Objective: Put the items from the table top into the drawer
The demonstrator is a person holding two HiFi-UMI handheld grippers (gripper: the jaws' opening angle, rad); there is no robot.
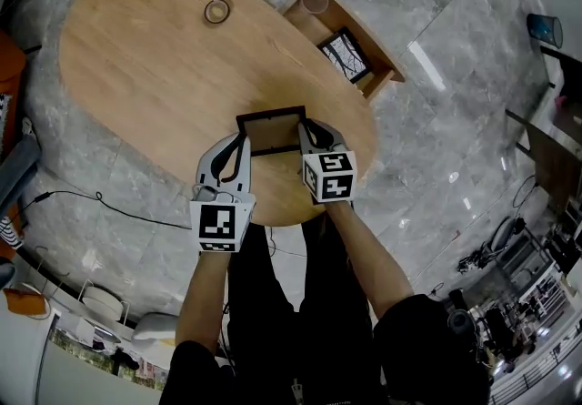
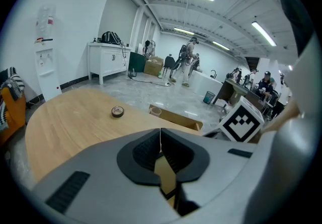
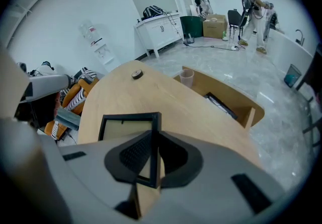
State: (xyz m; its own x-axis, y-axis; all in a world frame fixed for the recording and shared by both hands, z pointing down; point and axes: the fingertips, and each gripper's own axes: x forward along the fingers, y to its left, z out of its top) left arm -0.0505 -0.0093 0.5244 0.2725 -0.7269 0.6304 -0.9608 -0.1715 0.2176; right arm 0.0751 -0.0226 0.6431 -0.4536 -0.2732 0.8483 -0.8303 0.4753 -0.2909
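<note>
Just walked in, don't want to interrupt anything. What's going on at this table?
A person is working with a gripper in each hand. The right gripper is clamped on the right edge of a black picture frame at the near end of the wooden table; the left gripper, jaws together, sits at its left edge. The open drawer holds a cup and another frame. A tape roll lies on the table.

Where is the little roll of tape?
In the head view, the tape roll lies alone on the far part of the wooden table, left of the open drawer and well away from the picture frame at the near edge.
</note>
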